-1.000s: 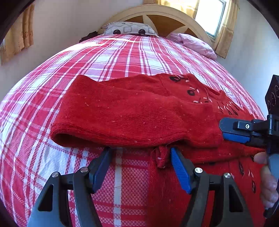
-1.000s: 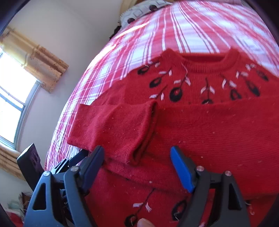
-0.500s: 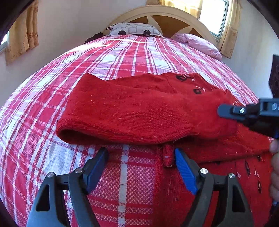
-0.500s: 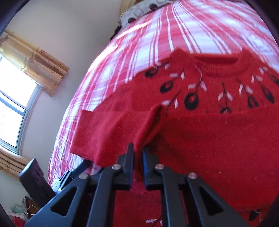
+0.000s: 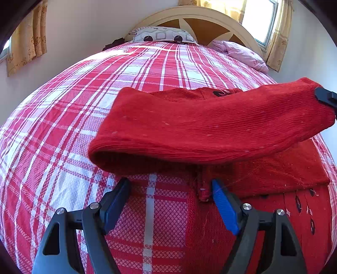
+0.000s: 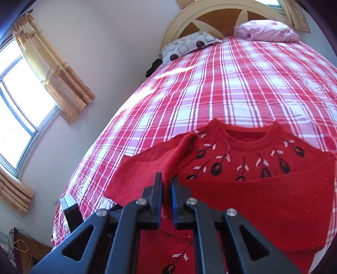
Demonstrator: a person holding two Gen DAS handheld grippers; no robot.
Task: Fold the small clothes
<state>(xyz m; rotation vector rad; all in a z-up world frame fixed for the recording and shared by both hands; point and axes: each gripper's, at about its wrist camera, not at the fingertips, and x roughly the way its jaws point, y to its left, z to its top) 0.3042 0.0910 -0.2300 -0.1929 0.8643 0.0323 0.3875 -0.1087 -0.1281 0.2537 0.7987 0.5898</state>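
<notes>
Red knit sleeve (image 5: 210,128) runs sideways across the sweater (image 6: 263,189), cuff pinched in our right gripper (image 6: 166,182). Our left gripper (image 5: 168,198) gapes empty by the sweater's near edge.

The right claw (image 6: 166,185) is clamped on the cuff of a sleeve (image 6: 181,156) of the red knitted sweater (image 6: 263,196), lifting it off the garment. The sweater lies on a bed with a red-and-white plaid bedspread (image 6: 210,88). Beyond are a patterned pillow (image 6: 189,45), a pink pillow (image 6: 267,30) and an arched headboard (image 6: 210,16); a curtained window (image 6: 23,101) is at left.
</notes>
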